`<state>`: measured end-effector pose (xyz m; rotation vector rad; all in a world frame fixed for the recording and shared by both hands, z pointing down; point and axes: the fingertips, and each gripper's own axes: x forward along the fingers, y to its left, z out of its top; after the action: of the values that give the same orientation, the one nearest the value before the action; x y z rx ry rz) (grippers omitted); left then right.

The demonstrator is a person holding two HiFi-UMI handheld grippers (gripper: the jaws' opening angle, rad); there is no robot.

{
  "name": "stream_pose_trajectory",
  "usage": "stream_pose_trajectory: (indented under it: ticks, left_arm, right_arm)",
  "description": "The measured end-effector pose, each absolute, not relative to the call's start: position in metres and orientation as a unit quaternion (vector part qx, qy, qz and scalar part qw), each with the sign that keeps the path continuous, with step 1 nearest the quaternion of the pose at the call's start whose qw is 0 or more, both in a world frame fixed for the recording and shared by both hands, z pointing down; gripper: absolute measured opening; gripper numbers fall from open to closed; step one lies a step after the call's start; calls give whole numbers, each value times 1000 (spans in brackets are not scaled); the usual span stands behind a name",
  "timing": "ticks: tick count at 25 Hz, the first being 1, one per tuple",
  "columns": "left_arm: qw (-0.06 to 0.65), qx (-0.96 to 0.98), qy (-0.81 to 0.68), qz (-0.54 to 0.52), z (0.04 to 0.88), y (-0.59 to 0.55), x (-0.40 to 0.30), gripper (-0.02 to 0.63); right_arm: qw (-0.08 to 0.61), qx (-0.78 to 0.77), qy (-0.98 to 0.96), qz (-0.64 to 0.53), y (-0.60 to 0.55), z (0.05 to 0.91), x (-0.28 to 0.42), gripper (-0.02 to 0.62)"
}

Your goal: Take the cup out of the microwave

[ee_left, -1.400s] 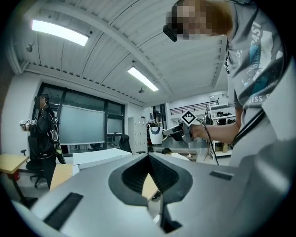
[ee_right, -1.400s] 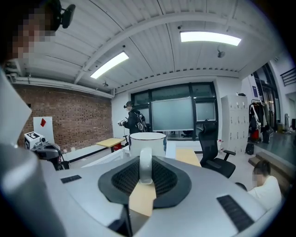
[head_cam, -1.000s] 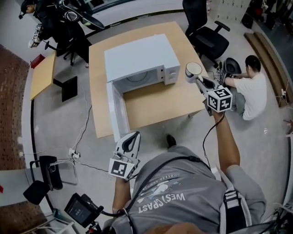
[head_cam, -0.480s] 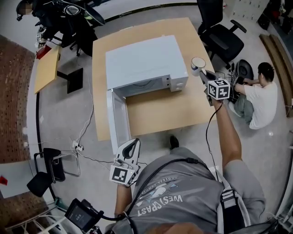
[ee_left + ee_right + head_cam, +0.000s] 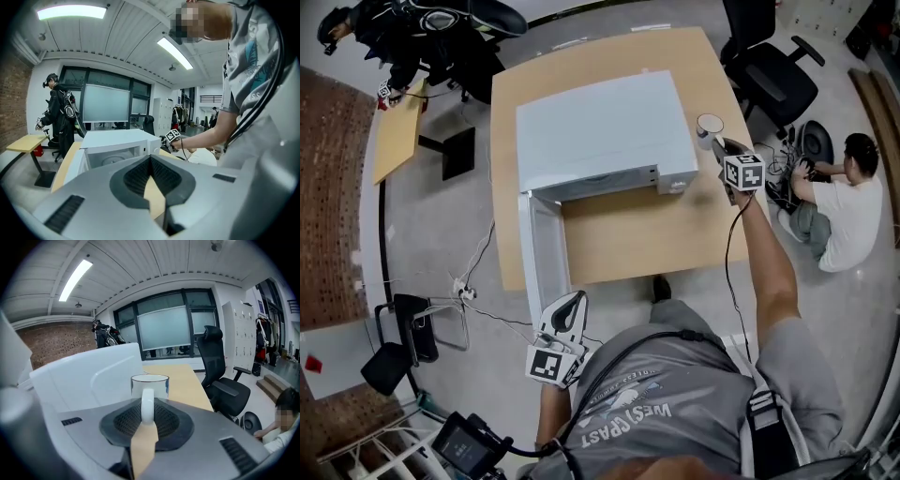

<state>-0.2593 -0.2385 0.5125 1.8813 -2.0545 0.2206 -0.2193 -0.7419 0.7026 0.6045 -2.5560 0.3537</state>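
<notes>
Wooden table (image 5: 628, 234) on grey floor (image 5: 431, 244), microwave (image 5: 600, 127) open, right gripper (image 5: 717, 143) clamping cup (image 5: 709, 125) handle at 2 o'clock, left gripper (image 5: 573, 297) closed and empty, chair (image 5: 769, 80) at 1 o'clock

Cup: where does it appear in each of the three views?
Head view: cup upper right, in right gripper, beside the microwave.
Left gripper view: cannot be made out.
Right gripper view: centre, handle between the jaws.
Shared landmark: the white microwave.
</notes>
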Motion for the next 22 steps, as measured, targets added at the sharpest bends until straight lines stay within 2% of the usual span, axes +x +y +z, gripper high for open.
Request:
stream_pose_trajectory:
  ticks: [15,20,22]
  left_arm:
    - [203,651,-723,107,536,-262,-269,43]
    - [255,648,-702,148,552,-270,-259,43]
    - [241,654,-706,129,557,-288,-258,43]
  right_arm:
    - [256,215,-935,116,-772,782,-257,74]
    - [238,203,-940,138,-774,811,-247,74]
    - [236,214,-939,125,-784,813,-234,74]
